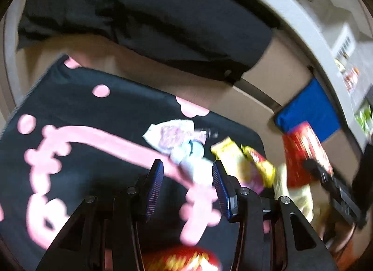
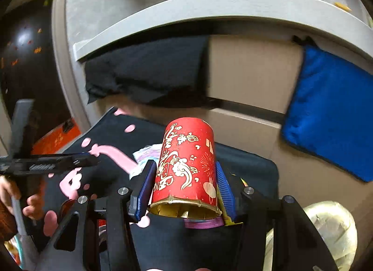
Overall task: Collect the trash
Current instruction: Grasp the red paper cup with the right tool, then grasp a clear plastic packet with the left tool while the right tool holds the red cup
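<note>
The right gripper [image 2: 185,186] pinches a red cardboard tube [image 2: 186,166] printed with gold clouds and characters, its blue pads [image 2: 144,187] pressed against the tube's two sides. The tube's long axis runs away from the camera and slightly up, the open, gold-lined end facing the lens and the closed end pointing toward the cardboard boxes [image 2: 251,75] at the back. Under the tube lie a purple strip [image 2: 202,224] and a bit of yellow wrapper [image 2: 227,219], both mostly hidden.

The left gripper [image 1: 186,175] has its jaws spread with nothing pressed between them; it hangs over a black cloth with pink lettering [image 1: 77,145]. Beyond its tips, on the cloth, lie a crumpled white-and-lilac wrapper [image 1: 170,135] and a yellow snack packet [image 1: 247,163], blurred by motion. A red and yellow wrapper [image 1: 179,259] shows at the bottom edge.

The left view shows the tube [image 1: 305,154] from the side, in the other gripper [image 1: 326,177], above a pale plastic bag [image 1: 296,194]. The right view shows that bag [image 2: 326,231] at lower right, its contents not readable, and the person's hand [image 2: 21,198] around the left gripper's handle [image 2: 44,166]. Both views show a blue cushion [image 2: 331,110] leaning on the boxes and a black fabric [image 2: 149,70] under a white ledge [image 2: 209,7].
</note>
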Demonstrator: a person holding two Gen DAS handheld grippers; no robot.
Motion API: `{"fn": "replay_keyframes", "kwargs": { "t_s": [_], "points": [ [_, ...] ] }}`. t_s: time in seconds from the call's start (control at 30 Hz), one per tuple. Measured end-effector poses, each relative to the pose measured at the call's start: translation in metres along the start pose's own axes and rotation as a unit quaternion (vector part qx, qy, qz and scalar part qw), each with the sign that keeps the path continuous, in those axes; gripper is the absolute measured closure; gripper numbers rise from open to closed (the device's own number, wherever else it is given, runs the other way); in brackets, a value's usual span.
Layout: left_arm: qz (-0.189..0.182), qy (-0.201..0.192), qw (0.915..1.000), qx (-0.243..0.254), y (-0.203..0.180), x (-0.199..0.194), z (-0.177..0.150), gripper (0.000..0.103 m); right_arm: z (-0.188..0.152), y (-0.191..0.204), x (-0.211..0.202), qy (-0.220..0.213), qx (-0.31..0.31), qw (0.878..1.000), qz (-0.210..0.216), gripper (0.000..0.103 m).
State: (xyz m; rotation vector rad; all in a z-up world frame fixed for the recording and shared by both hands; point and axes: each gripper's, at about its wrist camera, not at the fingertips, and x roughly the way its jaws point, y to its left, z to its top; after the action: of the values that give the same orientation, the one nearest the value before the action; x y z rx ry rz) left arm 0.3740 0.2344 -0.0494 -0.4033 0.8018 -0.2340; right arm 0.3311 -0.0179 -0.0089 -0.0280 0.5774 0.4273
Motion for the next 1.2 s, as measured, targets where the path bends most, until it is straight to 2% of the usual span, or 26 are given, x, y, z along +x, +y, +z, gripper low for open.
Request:
{"fn": "replay_keyframes", "kwargs": {
  "t_s": [0.1,0.23,0.33,0.5,0.63,0.73,0.8,0.93,1.07,1.2],
  "points": [
    [0.004,0.030,0.9979,-0.058,0.006,0.035,0.021,0.058,-0.007,-0.019,0.001,-0.002,0.020,1.000,-0.007,0.054],
    [0.026,0.050,0.9838,-0.170,0.030,0.078,0.038,0.059,-0.017,-0.036,0.004,0.002,0.037,0.999,-0.006,0.054],
    [0.048,0.053,0.9795,-0.188,0.032,0.096,0.042,0.059,-0.023,-0.043,0.008,0.007,0.041,0.999,-0.007,0.054],
    [0.080,0.065,0.9835,-0.149,0.014,0.116,0.034,0.059,-0.033,-0.052,0.013,0.018,0.045,0.999,-0.004,0.054],
    [0.095,0.080,0.9883,-0.089,-0.006,0.113,0.019,0.059,-0.040,-0.052,0.014,0.021,0.043,0.999,-0.004,0.053],
    [0.082,0.093,0.9911,-0.049,-0.018,0.105,0.003,0.061,-0.042,-0.050,0.013,0.021,0.037,0.999,-0.004,0.053],
    [0.076,0.088,0.9932,-0.005,-0.026,0.093,-0.007,0.064,-0.045,-0.048,0.010,0.020,0.036,0.999,-0.003,0.053],
    [0.069,0.081,0.9922,0.065,-0.036,0.060,-0.026,0.064,-0.048,-0.046,0.003,0.017,0.035,0.999,0.002,0.053],
    [0.047,0.030,0.9960,0.069,-0.033,0.013,-0.031,0.065,-0.052,-0.048,-0.008,0.010,0.044,0.999,0.000,0.053],
    [0.035,-0.003,0.9985,0.042,-0.032,-0.015,-0.029,0.065,-0.056,-0.052,-0.014,0.007,0.065,0.998,0.008,0.053]
  ]
}}
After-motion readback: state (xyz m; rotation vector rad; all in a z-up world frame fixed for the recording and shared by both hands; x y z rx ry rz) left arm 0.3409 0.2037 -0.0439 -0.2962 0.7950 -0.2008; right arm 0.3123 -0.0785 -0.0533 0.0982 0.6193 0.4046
